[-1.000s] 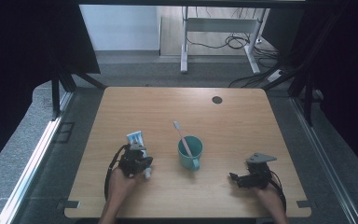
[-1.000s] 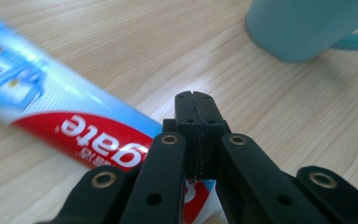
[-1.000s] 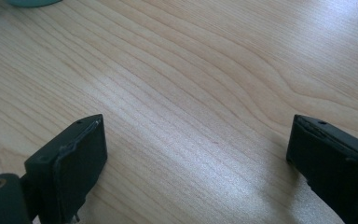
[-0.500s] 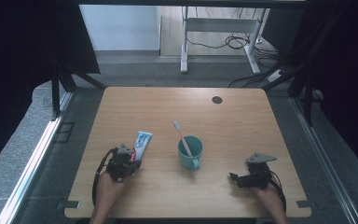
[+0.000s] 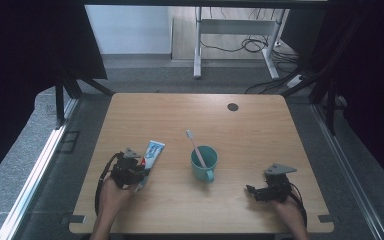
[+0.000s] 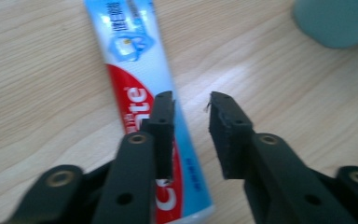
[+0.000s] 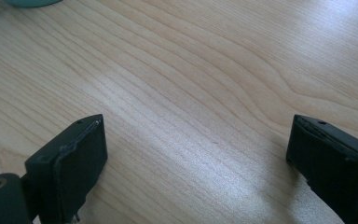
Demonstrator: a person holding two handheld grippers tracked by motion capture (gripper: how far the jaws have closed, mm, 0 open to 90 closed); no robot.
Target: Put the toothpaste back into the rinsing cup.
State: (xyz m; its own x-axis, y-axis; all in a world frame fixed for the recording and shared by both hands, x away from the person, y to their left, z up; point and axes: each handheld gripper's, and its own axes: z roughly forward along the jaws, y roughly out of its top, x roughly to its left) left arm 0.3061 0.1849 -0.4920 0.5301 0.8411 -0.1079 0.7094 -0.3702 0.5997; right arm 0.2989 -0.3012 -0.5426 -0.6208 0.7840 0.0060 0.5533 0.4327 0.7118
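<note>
A red, white and blue toothpaste tube (image 5: 152, 151) (image 6: 130, 70) lies flat on the wooden table (image 5: 260, 135), left of a teal cup (image 5: 204, 163) (image 6: 335, 23). A toothbrush (image 5: 194, 145) stands slanted in the cup. My left gripper (image 5: 141, 173) (image 6: 191, 105) is at the tube's near end. Its jaws have just been opening and now stand a little apart; one jaw hangs over the tube and nothing is pressed between them. My right gripper (image 5: 251, 190) (image 7: 196, 140) rests wide open over bare wood, to the right of the cup (image 7: 32, 2).
A small black round cap (image 5: 232, 106) sits in the tabletop near the far edge. Beyond the table stand a white desk frame (image 5: 197, 45) and loose cables on the floor (image 5: 250, 45). Dark curtains flank both sides.
The tube stood raised in my left gripper a second ago; it now lies flat on the table. The left jaws have parted and the hand has shifted left.
</note>
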